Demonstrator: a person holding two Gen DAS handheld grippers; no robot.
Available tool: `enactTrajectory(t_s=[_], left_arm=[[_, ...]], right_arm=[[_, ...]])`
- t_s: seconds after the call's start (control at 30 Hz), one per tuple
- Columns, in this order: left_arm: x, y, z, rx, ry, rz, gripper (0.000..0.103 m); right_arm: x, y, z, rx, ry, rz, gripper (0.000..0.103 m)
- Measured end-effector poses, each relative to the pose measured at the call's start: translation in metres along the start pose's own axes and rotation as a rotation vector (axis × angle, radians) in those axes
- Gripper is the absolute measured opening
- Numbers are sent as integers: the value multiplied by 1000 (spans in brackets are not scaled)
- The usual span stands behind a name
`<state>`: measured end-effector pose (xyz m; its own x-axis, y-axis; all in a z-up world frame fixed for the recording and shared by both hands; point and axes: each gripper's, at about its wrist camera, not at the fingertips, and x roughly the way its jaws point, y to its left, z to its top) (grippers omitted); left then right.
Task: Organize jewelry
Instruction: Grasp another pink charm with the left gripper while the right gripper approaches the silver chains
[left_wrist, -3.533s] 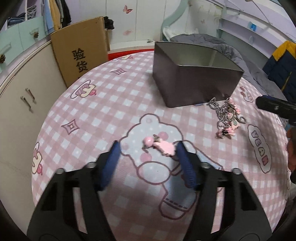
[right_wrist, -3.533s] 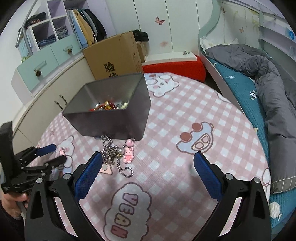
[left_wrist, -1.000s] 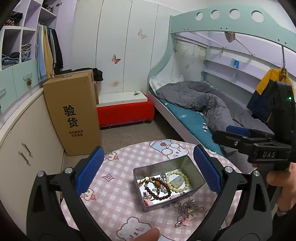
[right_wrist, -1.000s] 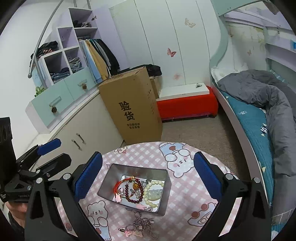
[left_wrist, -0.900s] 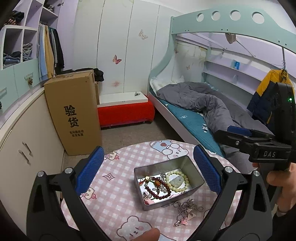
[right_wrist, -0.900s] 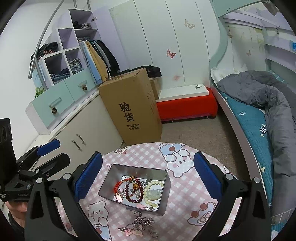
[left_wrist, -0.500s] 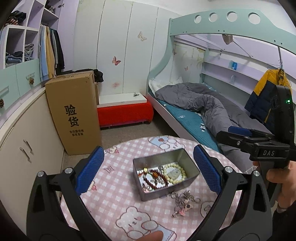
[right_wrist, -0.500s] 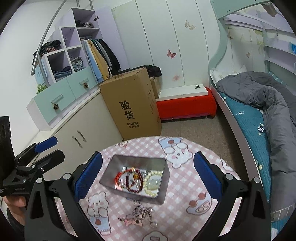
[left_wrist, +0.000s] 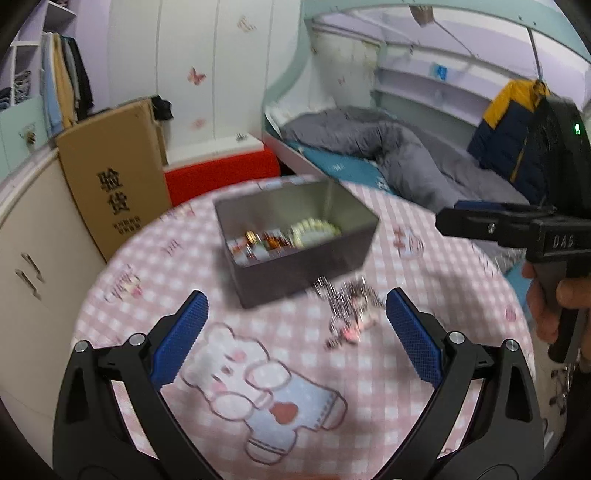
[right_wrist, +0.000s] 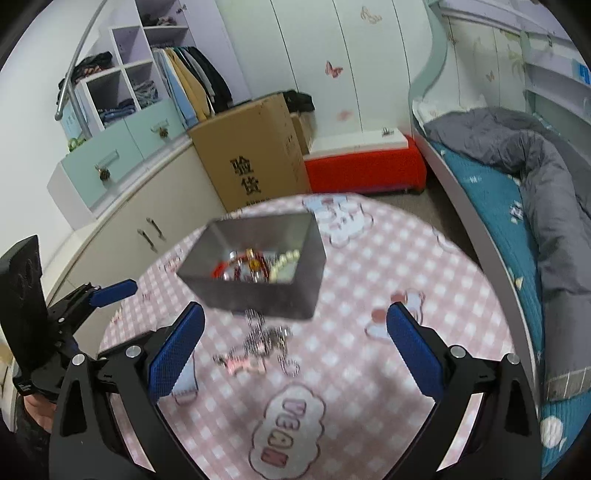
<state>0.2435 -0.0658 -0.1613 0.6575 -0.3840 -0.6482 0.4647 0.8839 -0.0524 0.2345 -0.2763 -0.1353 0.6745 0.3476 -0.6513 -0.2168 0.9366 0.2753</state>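
Already the metal tin (left_wrist: 295, 236) holds beads and bracelets, while a tangled chain with pink charms (left_wrist: 347, 314) lies on the counter (left_wrist: 424, 280) just beside it, still unsorted. Left claw (left_wrist: 295, 339) and right claw (right_wrist: 295, 347) both gape wide, empty.

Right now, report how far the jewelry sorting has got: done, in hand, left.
Done: the grey metal tin already holds red beads and a pale bead bracelet. In hand: nothing; the left gripper and right gripper are both open and empty above the pink checked tablecloth. Left: the silver chain with pink charms lies on the cloth just outside the tin's front wall.
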Motion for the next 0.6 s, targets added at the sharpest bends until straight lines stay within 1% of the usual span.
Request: enactTrajectory(t_s=[0.07, 0.2, 0.33, 0.37, 0.4, 0.43, 0.47, 0.53, 0.57, 0.6], left_arm=[[10, -6, -9, 13, 31, -6, 95], [26, -15, -17, 18, 74, -28, 95], [46, -22, -24, 17, 120, -25, 94], [49, -24, -24, 14, 129, -25, 90], [54, -24, -26, 7, 145, -32, 81], [60, -23, -27, -7, 161, -39, 78], [63, -23, -28, -18, 174, -44, 66], [65, -24, -28, -18, 172, -39, 54], [65, -24, -26, -19, 171, -55, 36], [65, -22, -25, -23, 173, -65, 28]], right_arm=[[3, -4, -9, 15, 18, -4, 95], [11, -9, -22, 34, 50, -14, 95], [17, -13, -31, 39, 76, -22, 95], [19, -13, -33, 41, 80, -25, 95], [19, -14, -34, 43, 83, -26, 95], [21, -14, -35, 44, 87, -26, 95], [22, -14, -36, 44, 90, -25, 95], [25, -14, -37, 40, 95, -26, 95], [26, -14, -37, 38, 97, -24, 95], [27, -13, -37, 37, 99, -21, 95]])
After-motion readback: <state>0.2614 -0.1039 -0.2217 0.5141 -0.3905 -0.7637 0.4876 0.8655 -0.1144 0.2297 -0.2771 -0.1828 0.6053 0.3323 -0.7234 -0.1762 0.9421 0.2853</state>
